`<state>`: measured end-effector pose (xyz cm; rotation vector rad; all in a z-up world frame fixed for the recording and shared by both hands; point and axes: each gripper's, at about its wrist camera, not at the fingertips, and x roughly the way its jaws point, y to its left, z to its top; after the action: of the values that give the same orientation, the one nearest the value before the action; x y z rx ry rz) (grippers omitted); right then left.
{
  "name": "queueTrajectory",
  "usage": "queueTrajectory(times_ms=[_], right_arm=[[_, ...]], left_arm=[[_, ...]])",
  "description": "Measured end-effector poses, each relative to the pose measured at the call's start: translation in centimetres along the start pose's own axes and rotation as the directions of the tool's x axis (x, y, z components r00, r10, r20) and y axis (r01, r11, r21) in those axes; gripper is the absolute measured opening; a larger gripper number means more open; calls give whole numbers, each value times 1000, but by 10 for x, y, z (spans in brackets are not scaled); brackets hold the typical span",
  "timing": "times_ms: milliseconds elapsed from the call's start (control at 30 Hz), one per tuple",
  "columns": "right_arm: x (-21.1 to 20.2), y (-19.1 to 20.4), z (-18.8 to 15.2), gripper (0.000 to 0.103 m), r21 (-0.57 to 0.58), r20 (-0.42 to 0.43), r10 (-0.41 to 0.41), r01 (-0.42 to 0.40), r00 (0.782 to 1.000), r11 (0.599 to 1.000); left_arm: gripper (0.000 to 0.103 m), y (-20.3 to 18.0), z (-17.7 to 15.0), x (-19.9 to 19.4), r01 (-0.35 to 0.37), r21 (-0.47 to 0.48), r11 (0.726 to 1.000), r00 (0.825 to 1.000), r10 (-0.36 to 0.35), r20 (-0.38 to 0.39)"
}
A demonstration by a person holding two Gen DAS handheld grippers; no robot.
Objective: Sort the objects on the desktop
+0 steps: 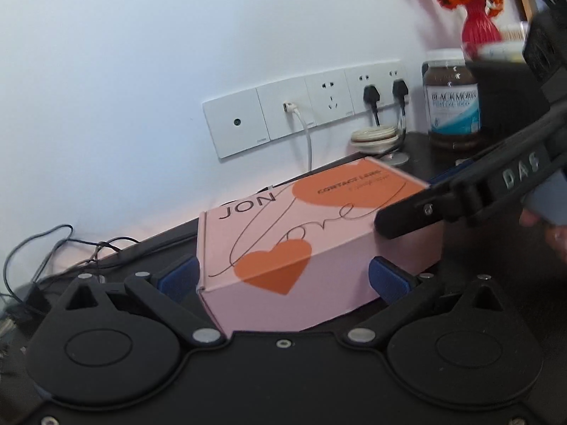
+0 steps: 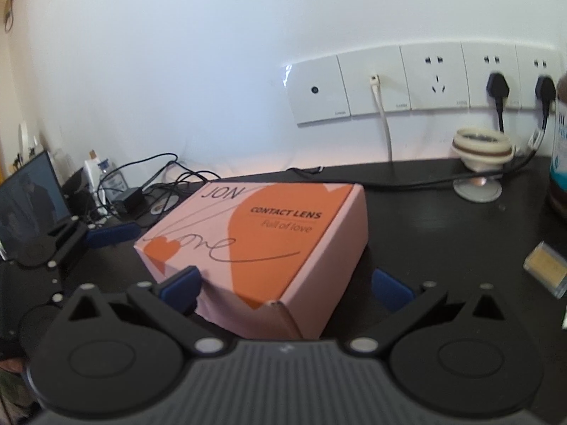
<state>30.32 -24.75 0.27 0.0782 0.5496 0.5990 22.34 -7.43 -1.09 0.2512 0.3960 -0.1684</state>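
A closed pink carton point(image 2: 262, 244), printed with orange hearts, "JON" and "CONTACT LENS", is laid flat on the black desktop point(image 2: 443, 233) near the wall.

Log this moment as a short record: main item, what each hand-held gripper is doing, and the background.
main item: pink box with orange hearts, flat on the black desk
left hand-held gripper: open, fingers on either side of the box
right hand-held gripper: open, at the box's near corner
background: brown bottle, wall sockets, red vase
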Motion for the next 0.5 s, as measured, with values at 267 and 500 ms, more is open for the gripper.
queueTrajectory(times_ms=[267, 500], right_arm=[[-7, -3, 4, 102, 30, 32, 8, -9, 999, 1000], [-3, -14, 2, 102, 136, 16, -21, 19, 1000, 991]], left_arm=[[103, 25, 0, 7, 41, -148, 988, 997, -51, -64], [103, 34, -2, 5, 62, -202, 977, 997, -69, -26]])
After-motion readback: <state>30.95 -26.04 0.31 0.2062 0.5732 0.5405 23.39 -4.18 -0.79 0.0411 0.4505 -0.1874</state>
